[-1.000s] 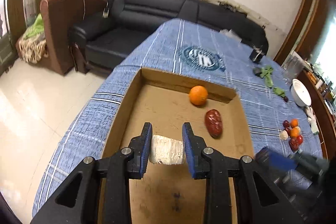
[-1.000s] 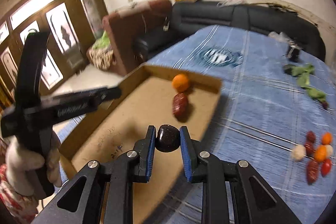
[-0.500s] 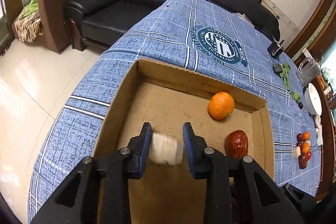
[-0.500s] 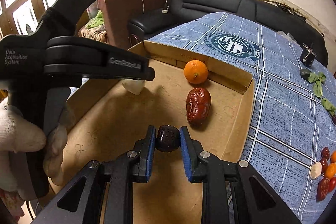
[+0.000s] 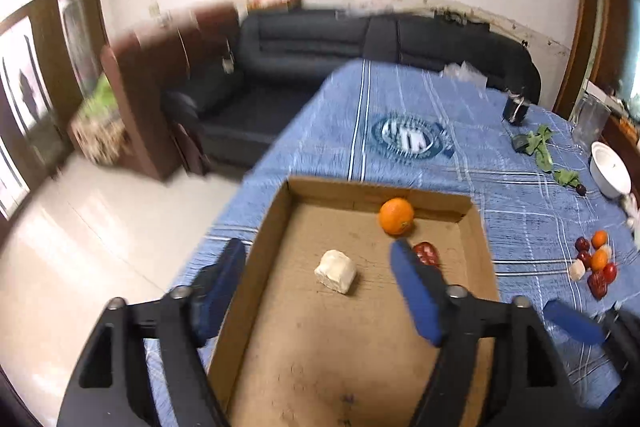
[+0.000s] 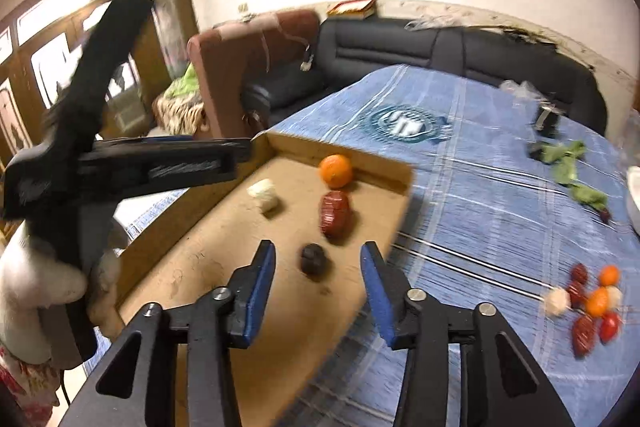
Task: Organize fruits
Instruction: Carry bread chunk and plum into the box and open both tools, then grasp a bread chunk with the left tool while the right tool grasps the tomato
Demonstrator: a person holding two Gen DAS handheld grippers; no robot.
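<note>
A cardboard box (image 5: 276, 227) (image 6: 168, 223) lies on the blue tablecloth. On its floor are an orange (image 5: 396, 215) (image 6: 336, 170), a red date (image 5: 426, 253) (image 6: 335, 213), a white chunk (image 5: 335, 271) (image 6: 264, 193) and a dark round fruit (image 6: 314, 259). My left gripper (image 5: 318, 251) hovers above the white chunk, its jaws opening wide and well apart from it. My right gripper (image 6: 317, 251) is also opening; the dark fruit lies between its pads and neither pad touches it. A pile of small fruits (image 5: 596, 263) (image 6: 592, 303) sits on the cloth to the right.
A white bowl (image 5: 610, 169), green leaves (image 5: 538, 143) (image 6: 564, 159) and a small dark object (image 5: 516, 109) lie at the table's far right. A black sofa (image 5: 360, 39) and a brown armchair (image 6: 256, 59) stand beyond the table. A gloved hand (image 6: 36, 279) holds the left gripper.
Both grippers have opened and drawn back. The white chunk has left the left jaws and the dark fruit the right jaws; both now lie on the box floor.
</note>
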